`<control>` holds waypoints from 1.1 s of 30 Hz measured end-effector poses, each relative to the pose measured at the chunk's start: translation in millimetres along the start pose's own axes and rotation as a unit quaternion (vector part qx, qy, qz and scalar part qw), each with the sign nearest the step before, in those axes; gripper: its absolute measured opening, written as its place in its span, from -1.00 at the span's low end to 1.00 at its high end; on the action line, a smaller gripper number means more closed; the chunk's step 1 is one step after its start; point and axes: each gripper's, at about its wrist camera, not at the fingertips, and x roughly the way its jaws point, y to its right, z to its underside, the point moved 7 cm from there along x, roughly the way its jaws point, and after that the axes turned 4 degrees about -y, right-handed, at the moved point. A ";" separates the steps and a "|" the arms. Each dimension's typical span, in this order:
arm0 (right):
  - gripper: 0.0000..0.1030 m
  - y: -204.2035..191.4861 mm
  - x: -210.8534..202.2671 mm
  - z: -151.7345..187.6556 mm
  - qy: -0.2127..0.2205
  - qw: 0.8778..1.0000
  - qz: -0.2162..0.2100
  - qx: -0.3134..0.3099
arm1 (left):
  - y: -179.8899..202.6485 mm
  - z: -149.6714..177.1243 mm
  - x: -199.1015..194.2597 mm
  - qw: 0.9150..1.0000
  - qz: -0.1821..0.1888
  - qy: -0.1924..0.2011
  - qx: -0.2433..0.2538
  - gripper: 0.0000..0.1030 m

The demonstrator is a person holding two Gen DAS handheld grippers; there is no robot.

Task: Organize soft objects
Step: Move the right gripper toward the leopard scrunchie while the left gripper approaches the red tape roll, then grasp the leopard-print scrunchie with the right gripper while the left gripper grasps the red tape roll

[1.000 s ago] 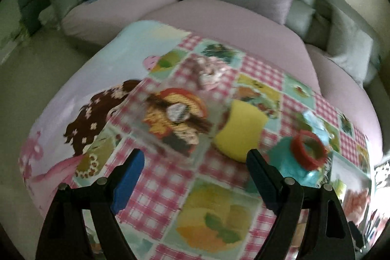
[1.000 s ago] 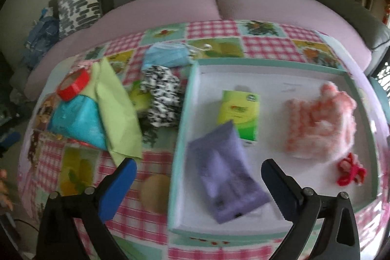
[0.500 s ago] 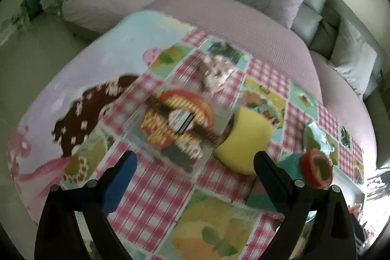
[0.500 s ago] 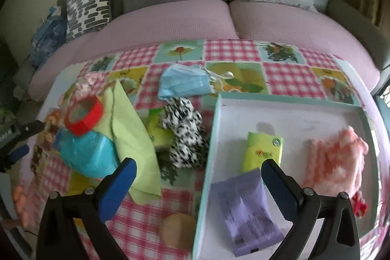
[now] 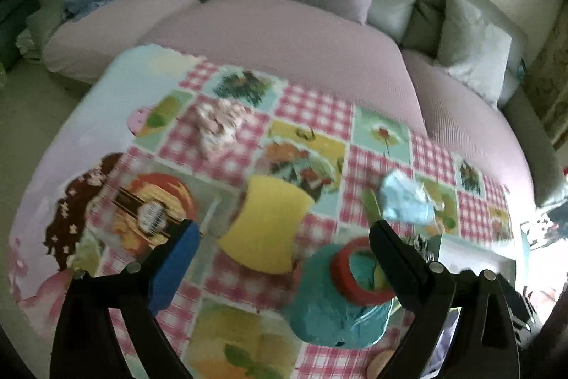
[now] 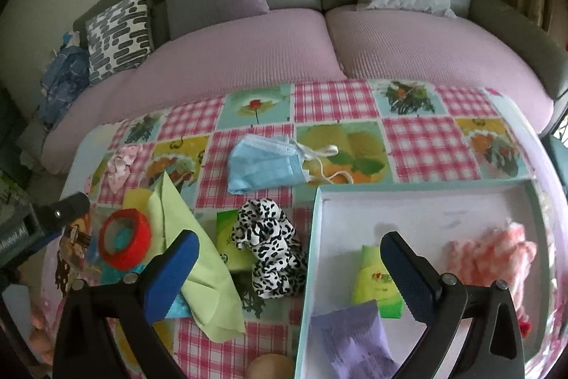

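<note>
My left gripper (image 5: 284,237) is open and empty above a yellow sponge (image 5: 264,224) and a teal pouch (image 5: 330,311) with a red tape ring (image 5: 358,269) on it. My right gripper (image 6: 289,258) is open and empty above a black-and-white scrunchie (image 6: 271,244) beside the white tray (image 6: 426,194). The tray holds a green tissue pack (image 6: 376,283), a purple packet (image 6: 351,343) and pink fluffy yarn (image 6: 497,254). A blue face mask (image 6: 264,167), a light green cloth (image 6: 191,254) and a pink scrunchie (image 5: 220,123) lie on the checked tablecloth.
A clear box with a printed card (image 5: 149,205) lies at the table's left. A tan round object (image 6: 269,366) sits at the front edge. A pink-and-grey sofa (image 6: 319,41) with cushions stands behind the table.
Both grippers have pulled back and swung right and up. The left view now centres on the sponge and tape ring instead of the clear box. Both stay open.
</note>
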 end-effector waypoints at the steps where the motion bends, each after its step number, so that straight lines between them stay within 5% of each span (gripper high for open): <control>1: 1.00 -0.6 7.4 2.6 -0.011 1.000 -0.003 0.004 | 0.4 1.7 2.3 1.000 0.000 -0.004 0.000 0.88; 10: 1.00 -12.7 18.5 9.1 -0.003 1.000 -0.005 -0.024 | 5.3 13.5 -1.4 1.000 0.014 -0.009 0.007 0.88; 14: 0.66 -15.6 26.8 12.0 -0.012 0.999 0.001 -0.036 | 14.2 17.4 2.0 0.999 0.022 -0.018 0.018 0.87; 29: -0.03 -24.7 49.8 22.5 -0.034 0.998 -0.011 -0.042 | 44.5 28.7 14.2 0.996 0.035 -0.035 0.073 0.86; 33: -0.15 -24.9 53.0 24.4 -0.039 0.998 -0.013 -0.042 | 50.2 31.1 19.0 0.995 0.040 -0.039 0.079 0.51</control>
